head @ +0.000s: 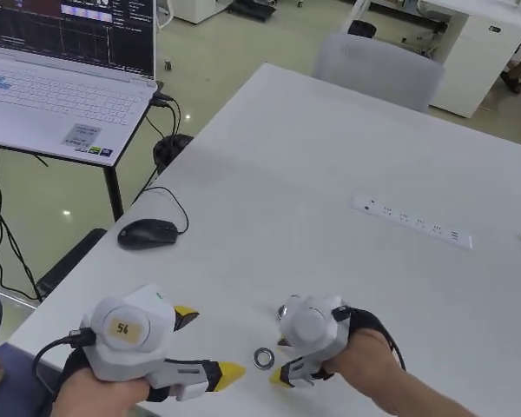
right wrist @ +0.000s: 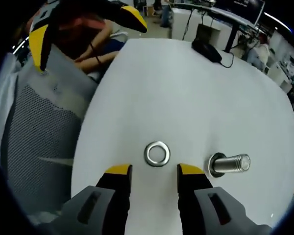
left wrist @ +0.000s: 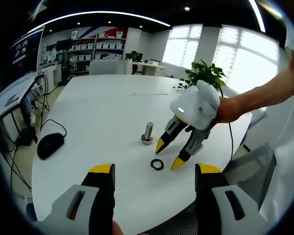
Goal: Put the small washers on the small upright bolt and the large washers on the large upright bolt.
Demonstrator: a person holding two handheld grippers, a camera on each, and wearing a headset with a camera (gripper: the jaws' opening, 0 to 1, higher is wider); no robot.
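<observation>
At the near edge of the white table (head: pixel 330 148), the left gripper (head: pixel 208 343) is held low, with its yellow-tipped jaws spread wide and nothing between them. Close to it, the right gripper (left wrist: pixel 167 154) is pointed down at the tabletop, its jaws likewise parted and nothing pinched. A metal washer (right wrist: pixel 157 153) is seen lying flat on the table just ahead of the right gripper's tips, in line with the gap between them and touched by neither. In the head view the washer is found between the two grippers. Just beside the washer, a bolt (right wrist: pixel 229 164) is stood upright on its wide base; whether it is the small or the large one cannot be told. Farther off, towards the left edge of the table, a black mouse (head: pixel 148 233) is laid with its cable curled behind it. Well beyond, a white power strip (head: pixel 412 221) is stretched across the middle of the table. Past the left edge an open laptop (head: pixel 65 87) is set on a stand, and a grey chair (head: pixel 378 69) is drawn up at the far side
</observation>
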